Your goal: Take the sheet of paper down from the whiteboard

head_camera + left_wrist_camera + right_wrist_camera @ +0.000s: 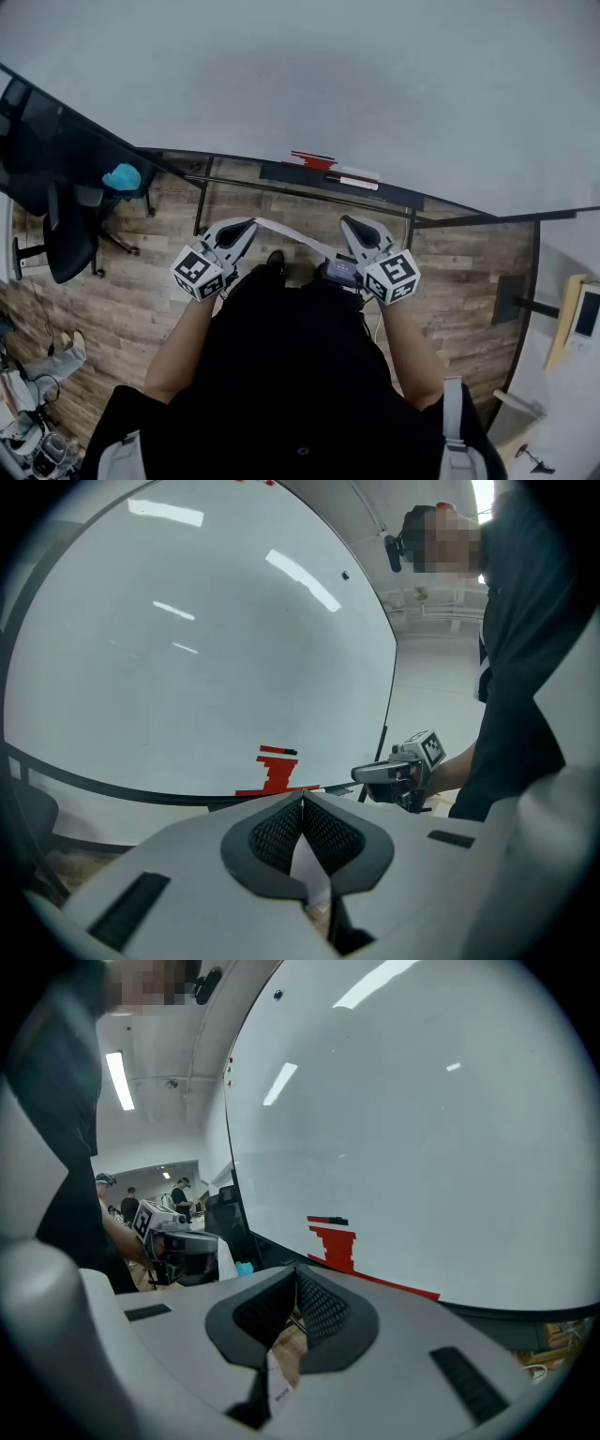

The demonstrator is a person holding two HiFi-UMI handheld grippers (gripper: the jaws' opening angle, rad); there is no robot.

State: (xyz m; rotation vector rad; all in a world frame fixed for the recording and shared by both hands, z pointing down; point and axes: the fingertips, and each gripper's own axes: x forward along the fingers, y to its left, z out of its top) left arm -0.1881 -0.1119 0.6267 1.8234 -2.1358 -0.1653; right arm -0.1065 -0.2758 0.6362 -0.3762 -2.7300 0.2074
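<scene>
The whiteboard [309,75] fills the top of the head view, and no paper hangs on it. The sheet of paper [292,236] shows edge-on as a white strip stretched between my two grippers, just in front of my body. My left gripper [251,223] is shut on its left end. My right gripper [345,222] is shut on the other end. In the left gripper view the jaws [302,801] meet on white paper [307,866]. In the right gripper view the jaws [297,1275] pinch a paper edge [281,1377].
Red markers and an eraser [323,161] lie on the board's tray. A black office chair [66,239] stands at the left on the wooden floor [141,300]. The board's black stand legs [200,202] reach toward me. A pale box [577,319] sits at the far right.
</scene>
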